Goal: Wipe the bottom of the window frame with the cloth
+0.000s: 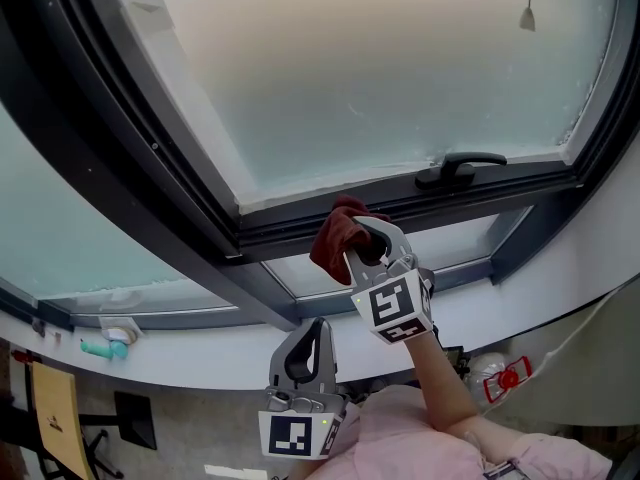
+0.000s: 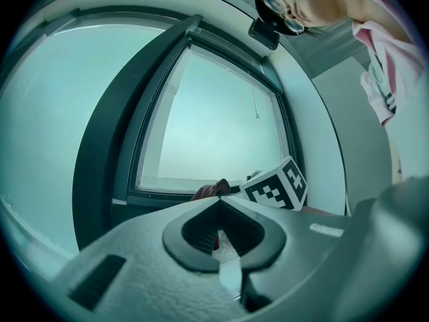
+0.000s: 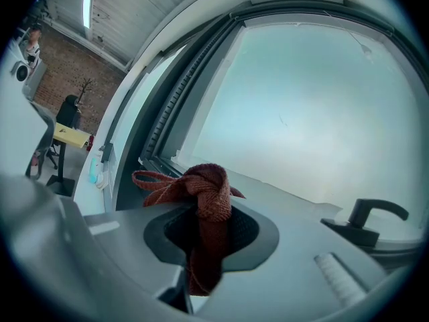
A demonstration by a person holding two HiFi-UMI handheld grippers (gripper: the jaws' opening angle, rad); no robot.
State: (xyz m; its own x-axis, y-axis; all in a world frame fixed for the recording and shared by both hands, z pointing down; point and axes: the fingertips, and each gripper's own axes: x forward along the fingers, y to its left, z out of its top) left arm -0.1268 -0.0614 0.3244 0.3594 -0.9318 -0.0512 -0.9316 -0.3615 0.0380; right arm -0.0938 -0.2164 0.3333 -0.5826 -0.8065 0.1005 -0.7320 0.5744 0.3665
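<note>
My right gripper (image 1: 366,244) is shut on a dark red cloth (image 1: 335,236), held up against the bottom rail of the dark window frame (image 1: 300,230). In the right gripper view the cloth (image 3: 204,200) bunches between the closed jaws, just short of the frame's lower left corner (image 3: 161,163). My left gripper (image 1: 305,353) hangs lower, near the white sill, jaws shut with nothing in them. From the left gripper view the cloth (image 2: 209,190) and the right gripper's marker cube (image 2: 278,186) show beyond the shut jaws (image 2: 220,232).
A black window handle (image 1: 458,168) sits on the bottom rail to the right of the cloth. A pull cord (image 1: 527,13) hangs at top right. A white sill (image 1: 180,363) runs below, with a small teal object (image 1: 105,346) at left.
</note>
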